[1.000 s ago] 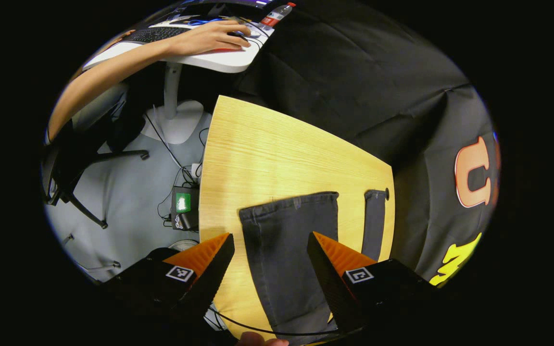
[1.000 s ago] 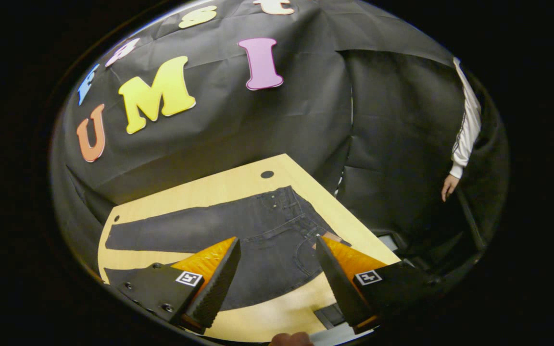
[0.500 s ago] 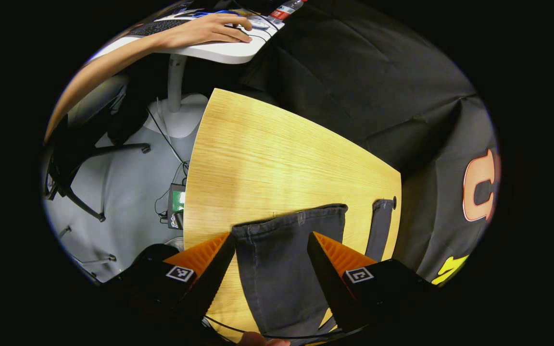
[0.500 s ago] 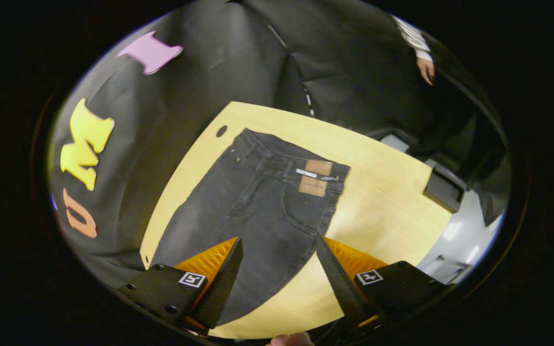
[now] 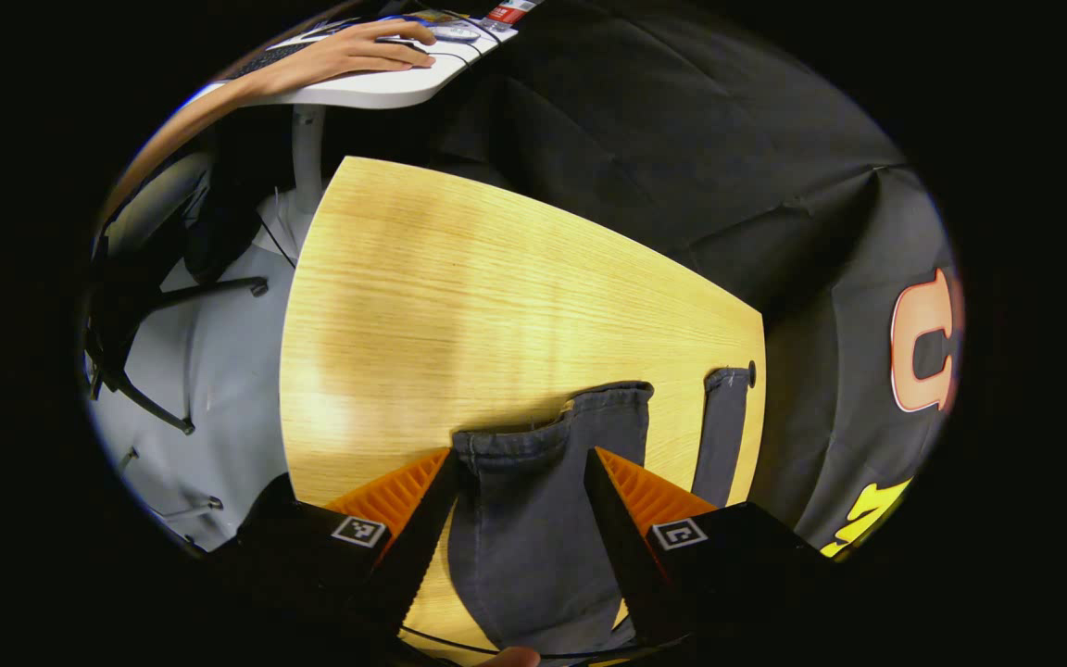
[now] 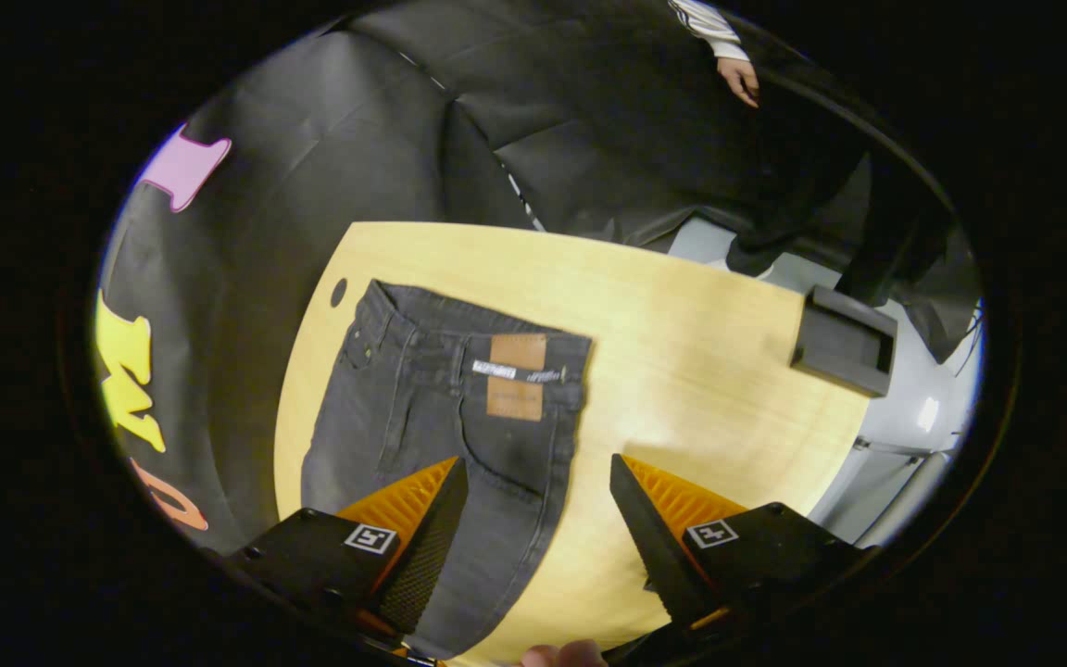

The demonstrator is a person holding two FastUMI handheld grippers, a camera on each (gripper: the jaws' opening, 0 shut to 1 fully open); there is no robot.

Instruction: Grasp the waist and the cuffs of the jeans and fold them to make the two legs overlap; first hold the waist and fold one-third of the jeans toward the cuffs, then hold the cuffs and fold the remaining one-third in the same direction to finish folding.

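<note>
Dark grey jeans point(image 6: 422, 417) lie flat on the wooden table point(image 6: 682, 352), their two legs apart. The waist point(image 6: 459, 324), with a tan patch point(image 6: 517, 375), sits ahead of my right gripper point(image 6: 538, 472). That gripper is open and hovers over the hip edge of the jeans. In the left gripper view the near leg's cuff point(image 5: 552, 417) lies rumpled between the spread fingers of my left gripper point(image 5: 520, 477), which is open low over the cloth. The far leg's cuff point(image 5: 723, 380) rests near the table's right edge.
A black box point(image 6: 844, 338) stands at the table's far right edge. Bare table top point(image 5: 459, 296) stretches beyond the cuffs. A person's arm point(image 5: 330, 60) rests on a white desk point(image 5: 376, 88) farther back. A chair base point(image 5: 154, 306) stands on the grey floor.
My left gripper has come down and forward onto the near cuff, whose edge has wrinkled. The right gripper view has swung round until the waist lies ahead.
</note>
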